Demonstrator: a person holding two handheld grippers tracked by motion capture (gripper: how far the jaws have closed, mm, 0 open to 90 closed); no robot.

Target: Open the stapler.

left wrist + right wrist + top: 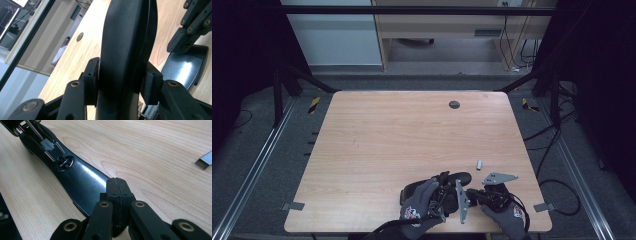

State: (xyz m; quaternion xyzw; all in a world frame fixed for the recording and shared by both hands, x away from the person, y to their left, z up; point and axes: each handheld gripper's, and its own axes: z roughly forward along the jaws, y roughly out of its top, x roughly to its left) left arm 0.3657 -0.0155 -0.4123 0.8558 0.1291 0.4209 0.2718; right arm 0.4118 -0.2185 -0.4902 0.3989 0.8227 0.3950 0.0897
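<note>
On wooden table (377,145), glossy black stapler (75,180) lies opened

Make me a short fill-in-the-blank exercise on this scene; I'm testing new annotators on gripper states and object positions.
1. The left gripper is shut on the raised top arm of a black ____.
2. The right gripper has its jaws pressed ____, holding nothing, over the stapler's base.
3. The small silver strip of staples lies on the ____ table, apart from both grippers.
4. Both hands wear ____.

Missing words: stapler; together; wooden; gloves
</note>
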